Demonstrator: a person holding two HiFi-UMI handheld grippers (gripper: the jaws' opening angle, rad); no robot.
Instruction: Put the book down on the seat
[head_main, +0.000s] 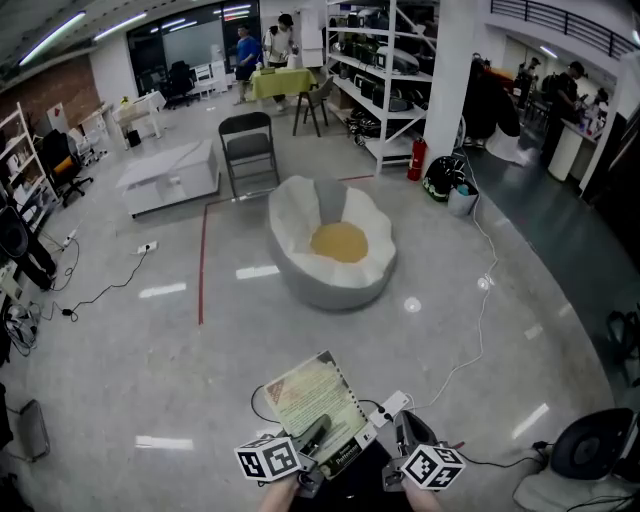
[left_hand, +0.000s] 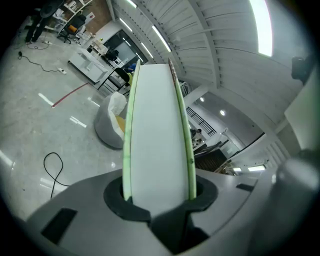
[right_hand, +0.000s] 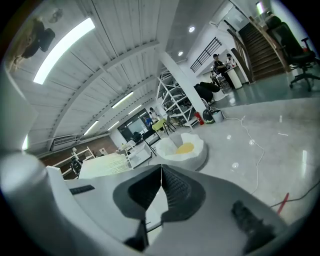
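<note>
A thin book (head_main: 310, 400) with a pale green printed cover is held low at the bottom middle of the head view. My left gripper (head_main: 318, 434) is shut on its near edge. In the left gripper view the book (left_hand: 157, 135) stands edge-on between the jaws, which press on both covers. The seat (head_main: 330, 250) is a round white and grey beanbag with a yellow cushion, on the floor well ahead of both grippers. It also shows past the book as the seat (left_hand: 107, 125) and, in the right gripper view, as the seat (right_hand: 184, 149). My right gripper (head_main: 404, 430) sits just right of the book, shut and holding nothing.
A black folding chair (head_main: 248, 145) and a low white table (head_main: 170, 175) stand behind the seat. A red tape line (head_main: 202, 270) runs left of it. A white cable (head_main: 478, 310) crosses the floor on the right. Metal shelving (head_main: 385, 70) and people stand far back.
</note>
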